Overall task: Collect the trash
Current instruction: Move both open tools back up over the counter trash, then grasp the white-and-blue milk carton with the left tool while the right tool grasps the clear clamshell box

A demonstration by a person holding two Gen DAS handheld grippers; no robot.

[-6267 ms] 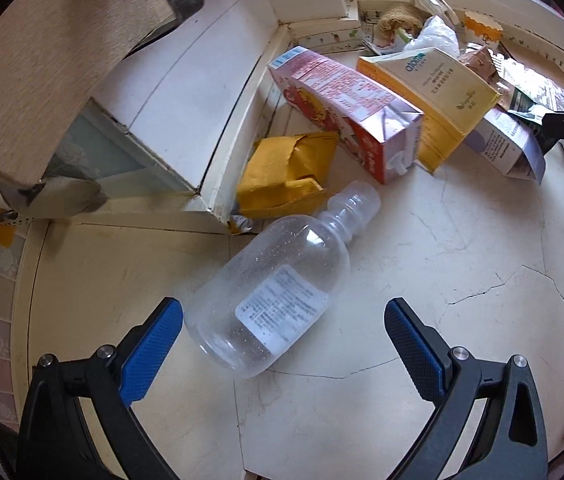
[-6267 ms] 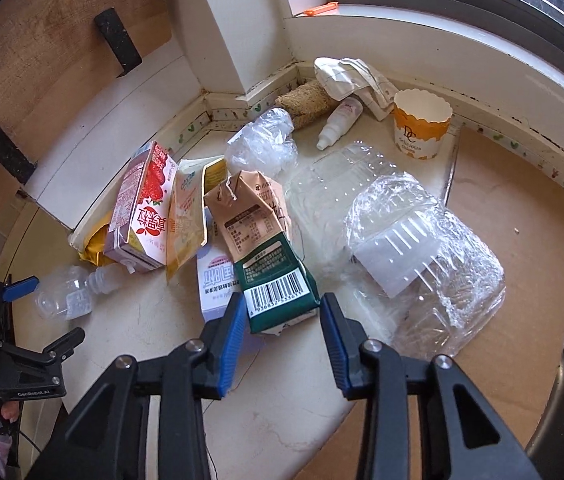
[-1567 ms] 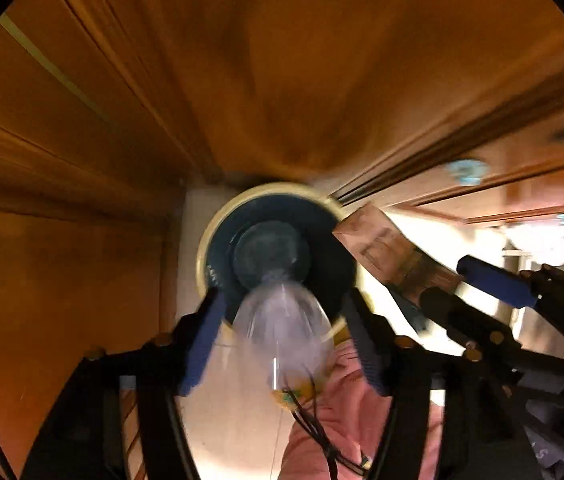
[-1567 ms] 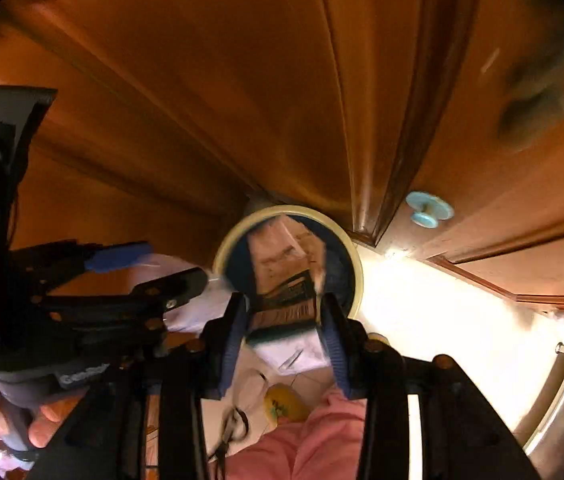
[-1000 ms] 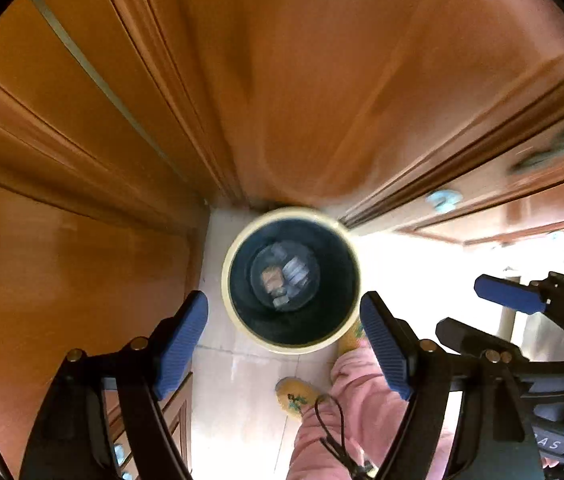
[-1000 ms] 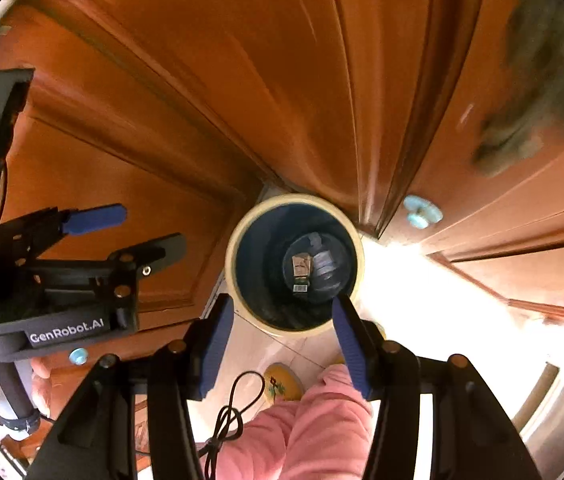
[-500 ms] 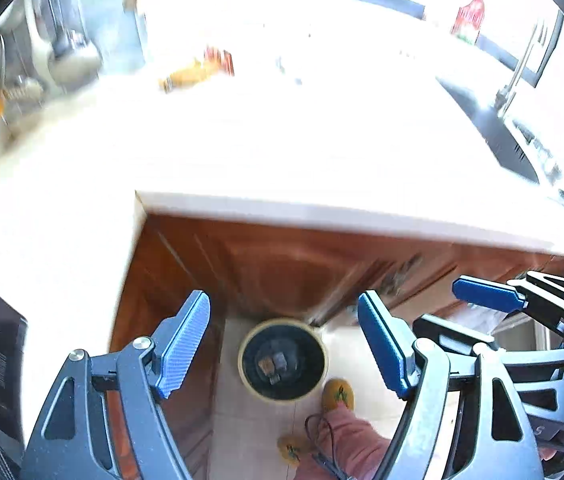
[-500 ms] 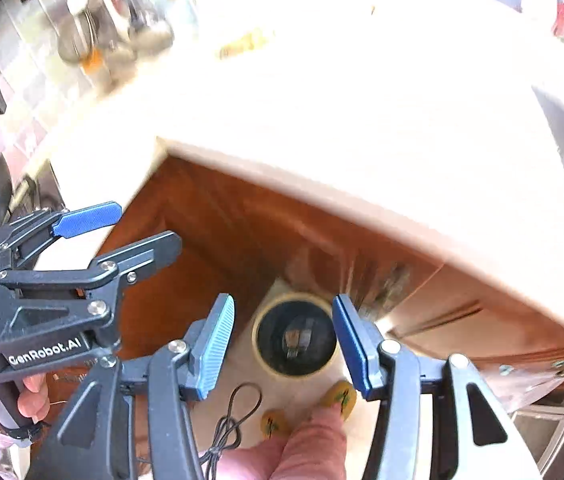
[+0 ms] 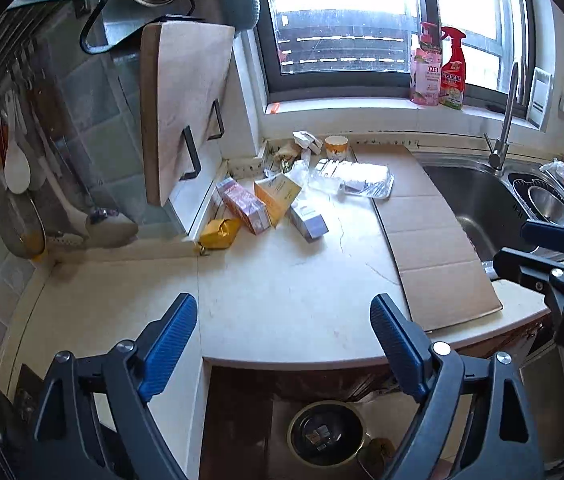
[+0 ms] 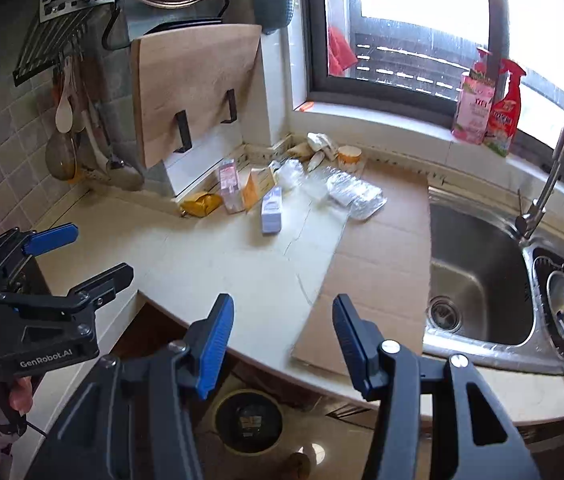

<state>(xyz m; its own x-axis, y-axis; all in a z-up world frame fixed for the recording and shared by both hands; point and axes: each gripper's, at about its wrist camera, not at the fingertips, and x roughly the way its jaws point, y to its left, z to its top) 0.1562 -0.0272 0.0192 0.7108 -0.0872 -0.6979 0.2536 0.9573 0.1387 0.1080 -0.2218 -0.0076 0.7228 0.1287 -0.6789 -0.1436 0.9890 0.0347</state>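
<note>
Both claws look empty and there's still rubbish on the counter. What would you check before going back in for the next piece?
1. Left gripper free to grab: ok, open with nothing between the fingers.
2. Right gripper free to grab: ok, open and empty.
3. Trash left to collect: ok, the yellow bag, pink carton, orange carton, purple box and clear plastic tray lie near the counter's back corner.
4. Easy first pick: ok, the purple box lies nearest, with bare counter in front.
5. Bin ready: ok, open on the floor below the counter edge.
6. Room left in the bin: cannot tell.
</note>
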